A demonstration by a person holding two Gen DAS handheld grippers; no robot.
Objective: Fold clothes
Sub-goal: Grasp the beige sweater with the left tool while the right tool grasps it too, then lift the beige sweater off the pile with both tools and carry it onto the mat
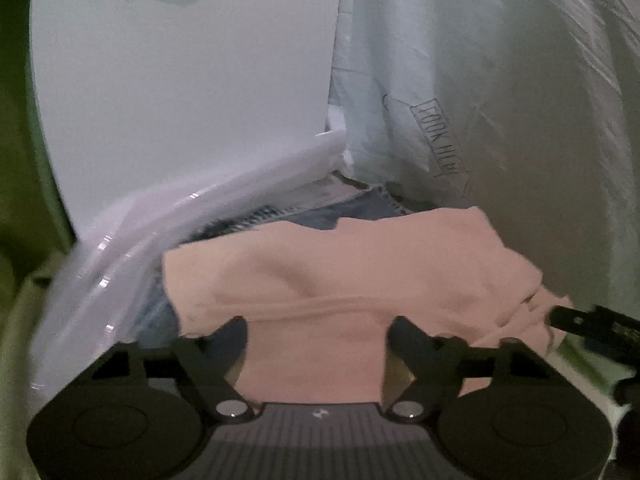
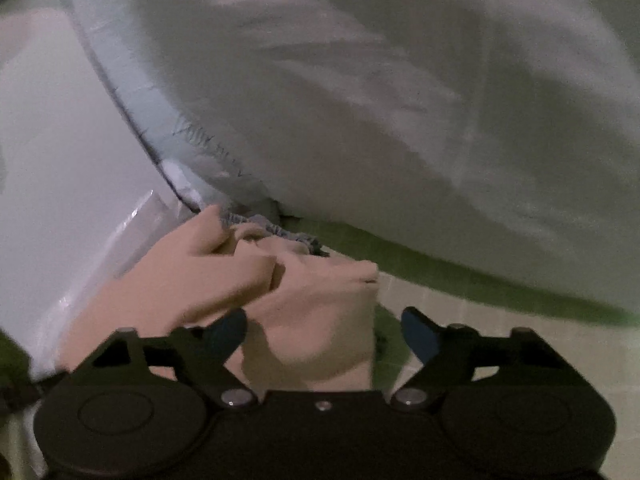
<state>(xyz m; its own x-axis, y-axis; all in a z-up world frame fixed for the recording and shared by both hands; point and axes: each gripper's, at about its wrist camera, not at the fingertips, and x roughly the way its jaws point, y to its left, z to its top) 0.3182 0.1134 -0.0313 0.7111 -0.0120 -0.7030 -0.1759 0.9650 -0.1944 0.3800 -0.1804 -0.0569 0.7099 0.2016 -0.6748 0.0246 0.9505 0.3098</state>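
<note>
Crinkly white plastic sheet (image 1: 500,80) bkgd | soft pink cloth (image 1: 340,280), folded, rumpled | L tongs (image 1: 318,332) wide | R tongs (image 2: 324,328) wide

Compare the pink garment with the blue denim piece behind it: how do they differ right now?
The pink garment lies on top, nearest both grippers; the blue denim piece sits under and behind it, only its far edge showing. The pink garment is plain, soft and bunched at its right side; the denim looks darker and stiffer. Both rest on the same pile, with neither held: the left gripper and right gripper have open jaws.
</note>
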